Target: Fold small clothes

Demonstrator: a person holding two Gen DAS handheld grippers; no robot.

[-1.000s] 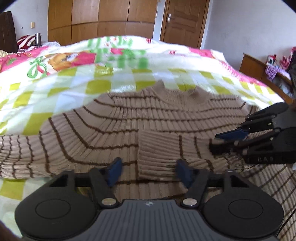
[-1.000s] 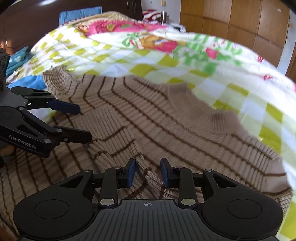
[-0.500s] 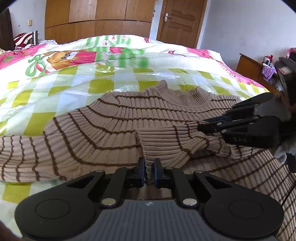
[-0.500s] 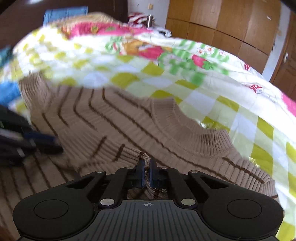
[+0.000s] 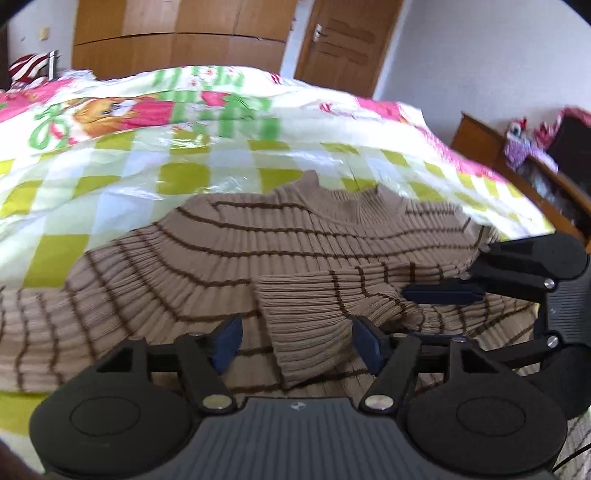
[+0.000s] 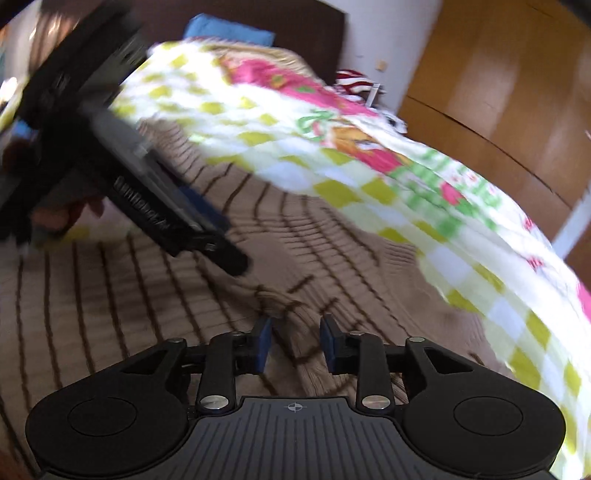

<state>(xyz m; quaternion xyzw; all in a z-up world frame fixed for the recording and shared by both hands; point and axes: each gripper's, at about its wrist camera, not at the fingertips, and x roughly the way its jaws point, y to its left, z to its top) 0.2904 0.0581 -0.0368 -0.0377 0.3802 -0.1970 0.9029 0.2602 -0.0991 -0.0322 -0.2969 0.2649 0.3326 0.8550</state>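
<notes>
one tan ribbed knit sweater with thin brown stripes [image 5: 229, 258] lies flat on the green, white and pink checked quilt [image 5: 110, 177], one sleeve folded across its chest. over that sleeve's cuff the left gripper [image 5: 297, 341] has just spread its jaws wide, pads clear of the knit. beside the sweater's shoulder, the right gripper [image 6: 295, 345] has likewise just parted, gripping nothing.

Wooden wardrobe [image 5: 177, 33] and door [image 5: 343, 40] stand beyond the bed's [image 5: 110, 173] far edge (walls [image 5: 498, 55] pale, daylit).
</notes>
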